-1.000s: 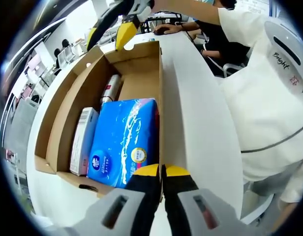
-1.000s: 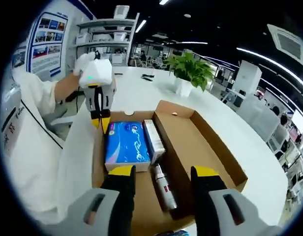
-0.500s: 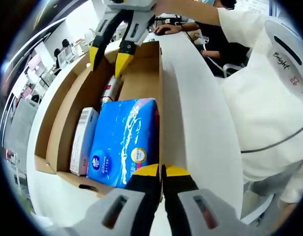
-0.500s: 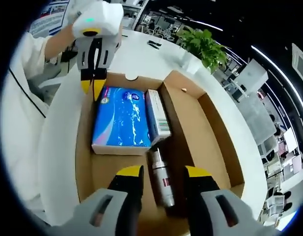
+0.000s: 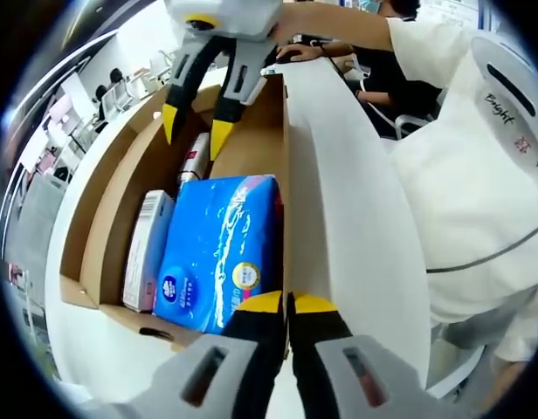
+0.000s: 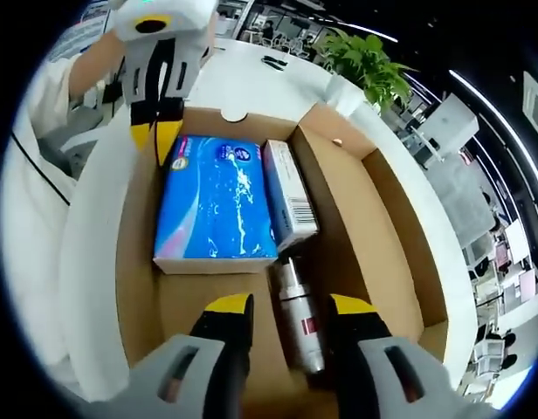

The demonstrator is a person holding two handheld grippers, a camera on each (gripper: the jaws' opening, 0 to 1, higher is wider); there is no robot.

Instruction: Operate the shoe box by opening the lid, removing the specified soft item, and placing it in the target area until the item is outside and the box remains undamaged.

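while the left gripper (image 5: 287,307) pinches the shoe box (image 6: 384,205) wall, the open, empty right gripper (image 6: 286,307) hovers beyond the blue tissue pack's (image 6: 216,209) far short end.

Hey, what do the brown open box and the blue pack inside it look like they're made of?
The brown open box looks like matte corrugated cardboard, with raw tan walls and folded flaps. The blue pack looks wrapped in glossy plastic film, since it shows sheen and printing; probably soft tissues inside.

A potted plant (image 6: 367,65) stands on the white table (image 6: 251,83) behind.
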